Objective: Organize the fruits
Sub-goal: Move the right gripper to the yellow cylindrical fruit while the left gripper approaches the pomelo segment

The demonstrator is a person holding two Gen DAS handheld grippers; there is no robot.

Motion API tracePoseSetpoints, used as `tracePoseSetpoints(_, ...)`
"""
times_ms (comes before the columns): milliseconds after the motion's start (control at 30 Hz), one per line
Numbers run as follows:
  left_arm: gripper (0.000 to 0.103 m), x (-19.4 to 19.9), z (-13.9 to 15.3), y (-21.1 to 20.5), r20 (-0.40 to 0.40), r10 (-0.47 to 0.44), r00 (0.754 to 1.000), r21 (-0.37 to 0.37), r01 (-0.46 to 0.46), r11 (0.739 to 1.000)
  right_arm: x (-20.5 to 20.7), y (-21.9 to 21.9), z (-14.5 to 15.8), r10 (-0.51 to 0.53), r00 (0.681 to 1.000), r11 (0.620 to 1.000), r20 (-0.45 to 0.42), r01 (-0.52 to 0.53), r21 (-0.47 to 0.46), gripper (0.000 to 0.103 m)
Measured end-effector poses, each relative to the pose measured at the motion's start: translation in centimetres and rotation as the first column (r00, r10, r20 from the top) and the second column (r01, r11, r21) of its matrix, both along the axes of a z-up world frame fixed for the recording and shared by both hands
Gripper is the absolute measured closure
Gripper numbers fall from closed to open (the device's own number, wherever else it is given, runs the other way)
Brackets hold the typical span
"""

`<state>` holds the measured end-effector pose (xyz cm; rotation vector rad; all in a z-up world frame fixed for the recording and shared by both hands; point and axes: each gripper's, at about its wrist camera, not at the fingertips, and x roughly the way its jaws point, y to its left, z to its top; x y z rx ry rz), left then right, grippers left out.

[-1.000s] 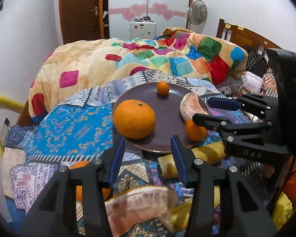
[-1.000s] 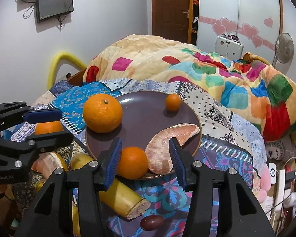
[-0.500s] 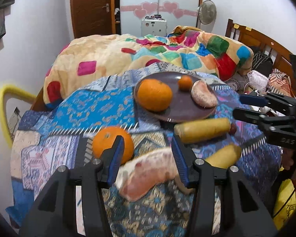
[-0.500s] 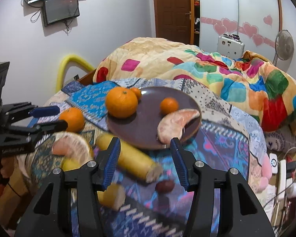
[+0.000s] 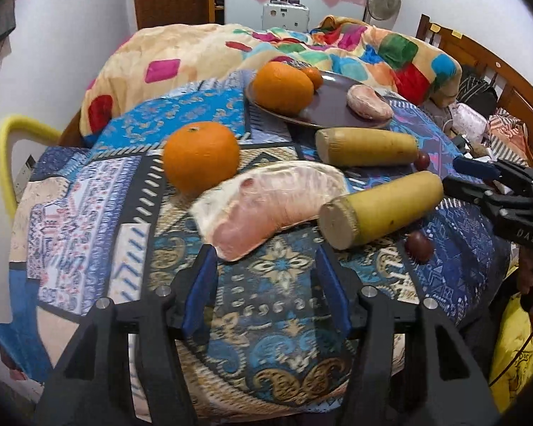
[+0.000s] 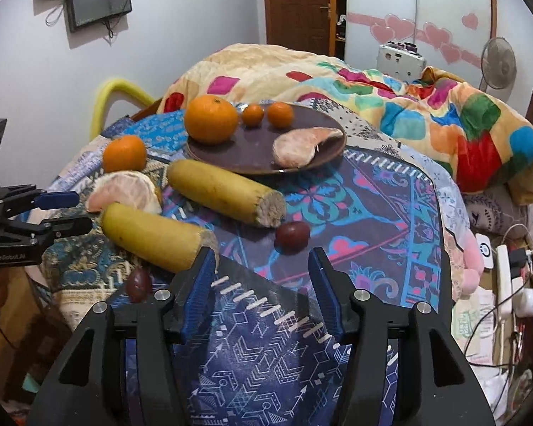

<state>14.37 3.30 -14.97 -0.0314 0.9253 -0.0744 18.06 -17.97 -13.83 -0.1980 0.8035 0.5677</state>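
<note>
Your patterned cloth (image 5: 89, 213) fills the view, and the brown plate (image 6: 238, 156) sits at twelve o'clock on it, carrying a big orange (image 6: 211, 123), two small oranges (image 6: 280, 114) and a peeled pomelo wedge (image 6: 302, 146). Off the plate, toward you, lie two yellow cut stalks: the far stalk (image 5: 366, 146) just below the plate rim, the near stalk (image 5: 380, 209) at about two o'clock from your left gripper (image 5: 266, 277). A second pomelo wedge (image 5: 266, 206) lies dead ahead of that gripper, touching the near stalk's cut end, with a loose orange (image 5: 200, 158) touching it at eleven o'clock. Your left jaws are opening, nothing between them, only cloth. Your right gripper (image 6: 263, 277) is released too, jaws opening over bare cloth, the near stalk's end just beside its left finger. Smallest now: one dark red fruit (image 6: 292, 235) at twelve o'clock from your right gripper, another (image 6: 138, 284) at nine.
</note>
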Motion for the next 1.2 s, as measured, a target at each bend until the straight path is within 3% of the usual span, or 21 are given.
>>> tracePoseSetpoints(167,0.046,0.8,0.4,-1.6,0.019,-0.022,1.000,0.039,0.021,0.999,-0.1,0.1,-0.5,0.011,1.000,1.000,-0.007,-0.011,-0.003,0.052)
tracePoseSetpoints(333,0.046,2.0,0.3,-2.3,0.004,-0.031,1.000,0.021,0.031,0.999,-0.6,-1.0,-0.6,0.007,1.000,1.000,-0.006,-0.007,0.008,0.052)
tracePoseSetpoints(567,0.046,4.1,0.5,-4.8,0.025,-0.049,0.998,0.065,0.048,0.997,-2.1,-2.8,-0.6,0.008,1.000,1.000,-0.018,-0.008,0.018,0.052)
tracePoseSetpoints(667,0.046,5.0,0.6,-5.6,0.029,-0.060,0.998,0.052,0.059,0.997,-2.4,-3.3,-0.6,0.006,1.000,1.000,-0.025,-0.006,0.007,0.052)
tracePoseSetpoints(800,0.046,4.7,1.3,-4.6,0.038,-0.050,0.998,-0.027,0.051,0.998,-2.6,-3.9,0.1,0.000,1.000,1.000,-0.022,0.000,0.024,0.052)
tracePoseSetpoints(933,0.045,3.0,2.1,-2.5,0.065,-0.021,0.998,-0.002,0.021,1.000,-3.0,-3.1,1.0,0.031,1.000,0.998,-0.001,-0.031,0.047,0.052)
tracePoseSetpoints(1200,0.045,1.0,0.3,2.2,0.005,0.030,1.000,0.058,-0.030,0.998,-1.9,0.5,0.3,0.102,0.995,0.994,0.005,-0.102,0.030,0.052)
